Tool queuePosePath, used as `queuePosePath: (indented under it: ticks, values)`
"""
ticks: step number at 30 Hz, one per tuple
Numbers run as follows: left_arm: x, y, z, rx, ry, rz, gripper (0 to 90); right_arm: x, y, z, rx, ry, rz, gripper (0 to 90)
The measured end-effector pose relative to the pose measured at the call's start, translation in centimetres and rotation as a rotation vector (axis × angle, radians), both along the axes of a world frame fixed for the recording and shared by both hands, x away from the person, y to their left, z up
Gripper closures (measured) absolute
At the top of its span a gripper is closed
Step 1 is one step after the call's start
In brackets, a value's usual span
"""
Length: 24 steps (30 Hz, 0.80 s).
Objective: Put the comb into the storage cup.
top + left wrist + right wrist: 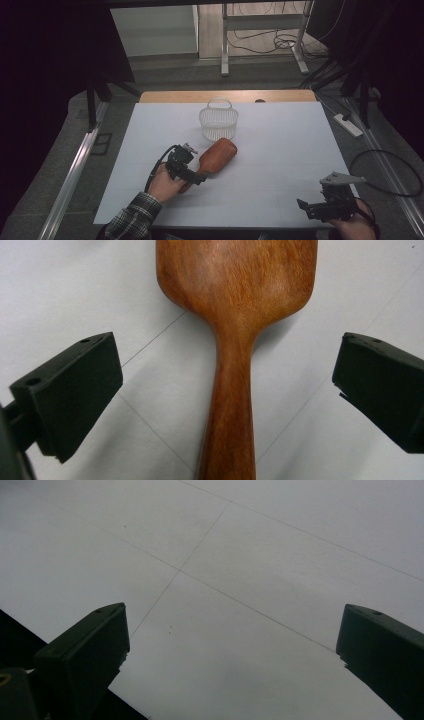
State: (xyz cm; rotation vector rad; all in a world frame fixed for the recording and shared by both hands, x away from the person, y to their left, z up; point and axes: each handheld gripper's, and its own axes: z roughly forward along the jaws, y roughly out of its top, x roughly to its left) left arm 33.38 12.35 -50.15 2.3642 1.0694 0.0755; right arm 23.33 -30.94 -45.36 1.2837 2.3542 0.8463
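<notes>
Left gripper view: wooden paddle [235, 340] lay flat on white table [75, 295], handle centred between wide-open jaws, pads clear of wood, nothing gripped. Judged set down or not yet picked up; basket step probably left. High view: right gripper [327, 206] lower right, jaws spread, empty. Beyond paddle, white basket [218, 121] upper centre, empty. Farther, grey floor, cables, dark curtains.
</notes>
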Motion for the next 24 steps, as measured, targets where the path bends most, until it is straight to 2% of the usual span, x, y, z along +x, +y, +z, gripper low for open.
queuePosePath:
  ticks: [7,11,18,20,24]
  values:
    - [0.1,-0.6,-0.8,0.029,0.013,-0.012,0.0,0.0,0.0,0.0,0.001,0.0,0.001,0.4]
    - [0.4,-0.9,-1.5,0.041,0.034,-0.025,0.0,0.0,0.0,0.0,0.001,0.0,0.002,0.3]
    - [0.4,-1.2,-1.6,0.065,0.035,-0.04,0.0,0.0,0.0,0.0,0.001,-0.001,0.004,0.3]
    - [0.3,-1.3,-1.6,0.096,0.019,-0.029,4.3,0.0,0.0,0.0,0.0,-0.002,0.004,0.4]
    - [0.3,-1.1,-1.5,0.095,0.015,-0.02,17.8,0.0,0.0,0.0,0.0,-0.001,0.004,0.3]
